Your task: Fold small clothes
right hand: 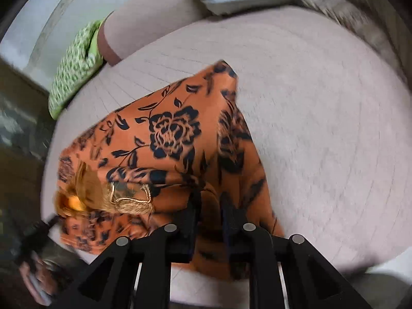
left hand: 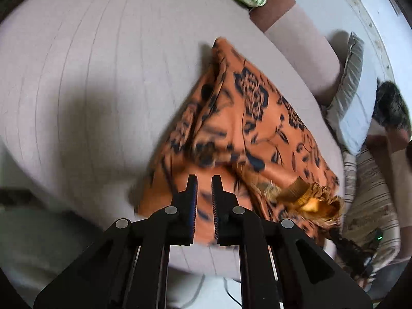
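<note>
One garment is in play, an orange garment printed with dark blue flowers, lying rumpled on the pale mauve sofa seat; from my left wrist camera it spreads from about 12 o'clock of my fingers out to 3 o'clock, and from the right wrist camera it fills the 9 to 12 o'clock side. My left gripper hangs over the near edge of the cloth with a narrow gap between its jaws and nothing visibly pinched there; I read it as slightly parted and empty. My right gripper is blurred and half buried in a raised fold, so I cannot tell whether it has cloth or not. A gold frilled trim sits at 3 o'clock of the left fingers, near the neckline by the look of it.

I judge the fabric thin, light and limp, probably a little slick; it will sag and slide, not hold a crease by itself. I would take it at a hem or corner, through both layers, with the two grips well apart to keep the edge taut; the frill looks bulky and delicate, so I would leave it alone. A green patterned cloth lies at the sofa's far edge, clear of the work.
</note>
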The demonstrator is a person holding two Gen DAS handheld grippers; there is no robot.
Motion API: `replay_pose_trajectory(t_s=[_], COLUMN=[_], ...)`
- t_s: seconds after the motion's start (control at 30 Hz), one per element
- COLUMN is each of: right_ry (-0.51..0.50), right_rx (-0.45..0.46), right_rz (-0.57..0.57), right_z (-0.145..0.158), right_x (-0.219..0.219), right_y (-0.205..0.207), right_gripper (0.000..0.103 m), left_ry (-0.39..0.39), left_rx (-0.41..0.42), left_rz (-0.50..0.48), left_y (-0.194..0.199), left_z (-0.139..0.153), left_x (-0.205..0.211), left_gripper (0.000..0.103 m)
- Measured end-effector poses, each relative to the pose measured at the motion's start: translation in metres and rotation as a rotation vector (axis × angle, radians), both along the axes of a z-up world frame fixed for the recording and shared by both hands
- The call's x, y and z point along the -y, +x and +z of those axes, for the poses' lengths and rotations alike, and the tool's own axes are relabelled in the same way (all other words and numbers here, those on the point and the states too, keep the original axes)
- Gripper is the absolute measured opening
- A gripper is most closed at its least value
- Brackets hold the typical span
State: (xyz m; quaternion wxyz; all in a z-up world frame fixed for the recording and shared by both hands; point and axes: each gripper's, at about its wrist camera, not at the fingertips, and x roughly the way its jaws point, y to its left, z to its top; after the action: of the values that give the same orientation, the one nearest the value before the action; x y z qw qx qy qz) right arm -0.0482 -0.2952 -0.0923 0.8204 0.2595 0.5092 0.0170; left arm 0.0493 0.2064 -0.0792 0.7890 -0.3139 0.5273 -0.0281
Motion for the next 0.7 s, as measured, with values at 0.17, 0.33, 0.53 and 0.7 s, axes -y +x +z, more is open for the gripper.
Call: replay_pose_trajectory(t_s=[0.17, 0.33, 0.53, 0.7], right_ry=[0.144, 0.374, 0.551, 0.532], right_rx=[0.136, 0.155, 0.105, 0.025], right_rz=[-0.031, -0.036, -0.063, -0.176], right_z=[0.021, 0.007, -0.010, -0.029], right_x=[-0.003, -0.013, -0.019, -0.011], right_y=[-0.025, -0.025, -0.001, 0.025], right_gripper=[0.024, 0.048, 0.048, 0.048], left_ry=[-0.099, -0.168, -0.267, -0.186], left_rx=[0.038, 0.034, -0.031, -0.159], left_rz=[0.016, 0.011, 0.056, 0.137], left_y=[-0.022, -0.017, 0.013, 0.044], left_z=[0.011, 0.013, 0.005, -0.012], left_x=[0.006, 0.016, 0.022, 0.025], left_gripper=[0.024, 0.054, 0.055, 0.057])
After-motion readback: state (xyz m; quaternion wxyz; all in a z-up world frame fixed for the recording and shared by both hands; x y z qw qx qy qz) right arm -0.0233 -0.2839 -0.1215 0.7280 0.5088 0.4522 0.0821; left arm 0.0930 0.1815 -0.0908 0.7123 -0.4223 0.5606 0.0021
